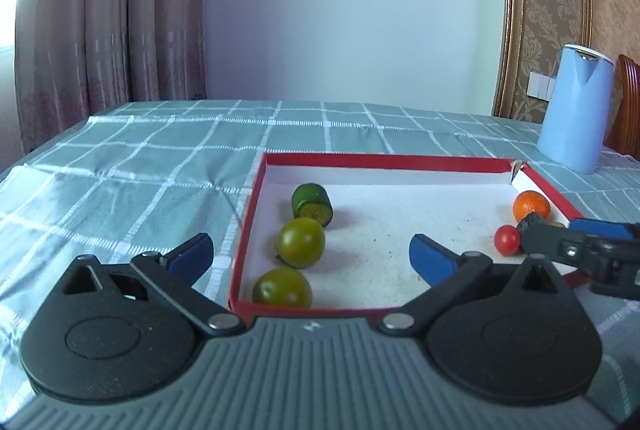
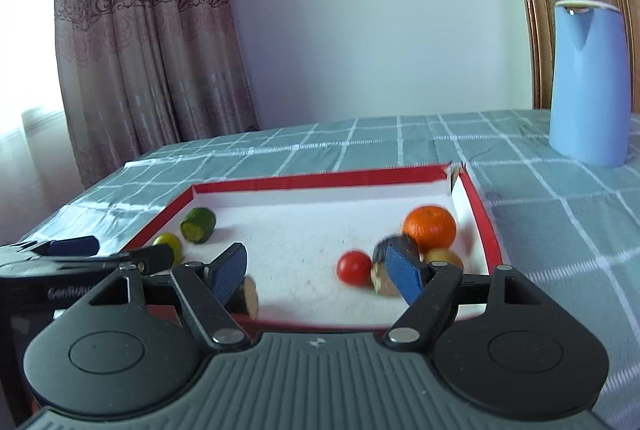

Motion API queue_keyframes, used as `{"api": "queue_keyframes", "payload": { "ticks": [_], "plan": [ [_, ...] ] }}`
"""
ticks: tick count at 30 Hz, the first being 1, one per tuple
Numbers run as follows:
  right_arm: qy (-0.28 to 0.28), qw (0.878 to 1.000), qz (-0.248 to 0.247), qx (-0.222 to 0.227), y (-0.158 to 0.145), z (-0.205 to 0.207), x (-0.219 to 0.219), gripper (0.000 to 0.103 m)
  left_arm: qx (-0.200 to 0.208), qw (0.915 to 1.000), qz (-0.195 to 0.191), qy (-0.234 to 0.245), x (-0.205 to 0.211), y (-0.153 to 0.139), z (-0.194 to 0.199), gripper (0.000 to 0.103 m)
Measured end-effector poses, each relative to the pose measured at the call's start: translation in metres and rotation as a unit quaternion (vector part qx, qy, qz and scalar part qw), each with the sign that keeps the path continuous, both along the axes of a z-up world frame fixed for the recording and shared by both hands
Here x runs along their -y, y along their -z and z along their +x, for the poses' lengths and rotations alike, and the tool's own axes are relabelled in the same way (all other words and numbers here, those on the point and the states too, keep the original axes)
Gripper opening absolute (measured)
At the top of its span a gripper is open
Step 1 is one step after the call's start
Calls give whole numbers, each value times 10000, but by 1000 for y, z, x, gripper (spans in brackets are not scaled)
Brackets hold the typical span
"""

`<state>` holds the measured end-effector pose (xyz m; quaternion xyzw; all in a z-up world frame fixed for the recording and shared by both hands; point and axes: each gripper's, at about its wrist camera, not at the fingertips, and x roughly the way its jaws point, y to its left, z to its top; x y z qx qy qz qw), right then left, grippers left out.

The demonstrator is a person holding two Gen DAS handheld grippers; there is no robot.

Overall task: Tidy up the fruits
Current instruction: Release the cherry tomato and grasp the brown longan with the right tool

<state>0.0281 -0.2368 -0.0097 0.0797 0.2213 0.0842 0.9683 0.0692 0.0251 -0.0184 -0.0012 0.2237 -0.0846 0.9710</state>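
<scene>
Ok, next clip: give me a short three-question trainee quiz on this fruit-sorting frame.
1. True or false: the orange lies inside the red-rimmed tray.
2. Which stands outside the tray? A) red tomato B) blue jug C) cut green fruit
3. Fill in: the left gripper and the right gripper both hold ____.

Key: 1 true; 2 B; 3 nothing, both sets of jaws stand open with no fruit pressed between the pads.
</scene>
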Motion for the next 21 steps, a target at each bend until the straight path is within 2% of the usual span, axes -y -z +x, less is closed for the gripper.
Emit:
{"api": "queue_keyframes", "payload": {
  "ticks": [8, 13, 18, 21],
  "plan": [
    [8, 9992, 401, -57, 2, -27, 20, 79, -44, 9999, 115, 13, 2, 3, -2, 103],
    [-62, 9994, 331, -85, 8, -45, 25, 80, -112, 9999, 46, 25, -1, 4, -5, 103],
    [-589, 9976, 247, -261, 14, -57, 14, 80, -136, 9999, -51, -6, -6, 4, -8, 103],
    [-809, 9960, -34, -376, 16, -57, 1, 80, -199, 9998, -64, -14, -6, 5, -6, 103]
  ]
}}
